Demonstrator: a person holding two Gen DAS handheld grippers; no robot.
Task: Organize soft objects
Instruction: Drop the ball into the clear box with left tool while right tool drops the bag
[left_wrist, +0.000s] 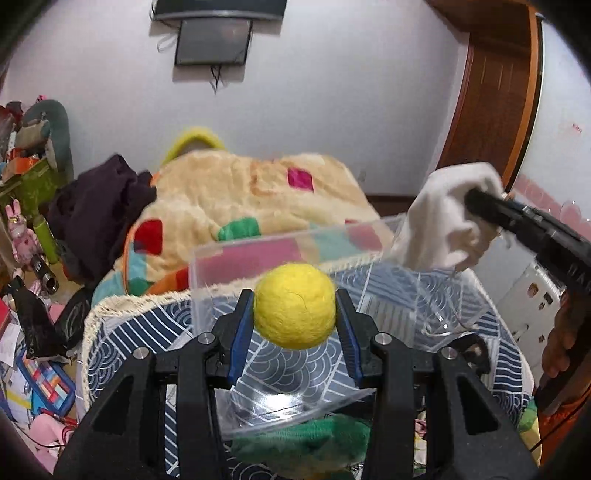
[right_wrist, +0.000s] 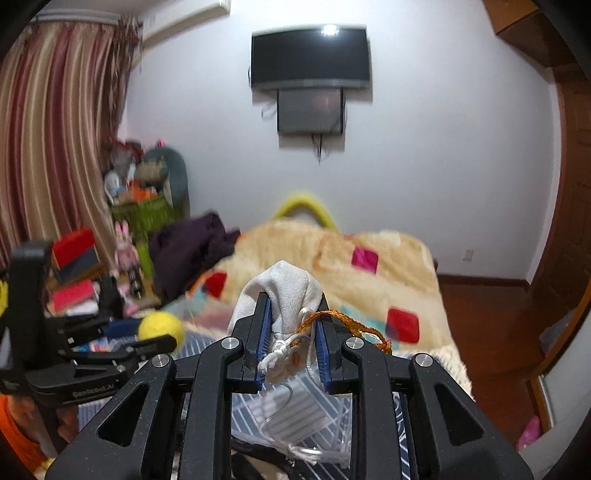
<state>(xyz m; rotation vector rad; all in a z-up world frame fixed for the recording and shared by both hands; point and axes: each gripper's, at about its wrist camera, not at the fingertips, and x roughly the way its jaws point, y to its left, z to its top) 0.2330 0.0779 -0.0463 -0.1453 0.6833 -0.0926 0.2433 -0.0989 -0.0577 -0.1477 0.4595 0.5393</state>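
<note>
Now the left tool (left_wrist: 294, 310) clenches a yellow ball (left_wrist: 294, 305); the right tool (right_wrist: 291, 325) clenches a white pouch (right_wrist: 286, 295).

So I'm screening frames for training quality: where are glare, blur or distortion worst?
Left wrist: glare on the clear plastic box beneath the sharp yellow felt ball; the white cloth pouch is motion-blurred. Right wrist: lamp glare on the wall-mounted television, smeared patchwork blanket, fisheye-bowed striped curtain.
</note>
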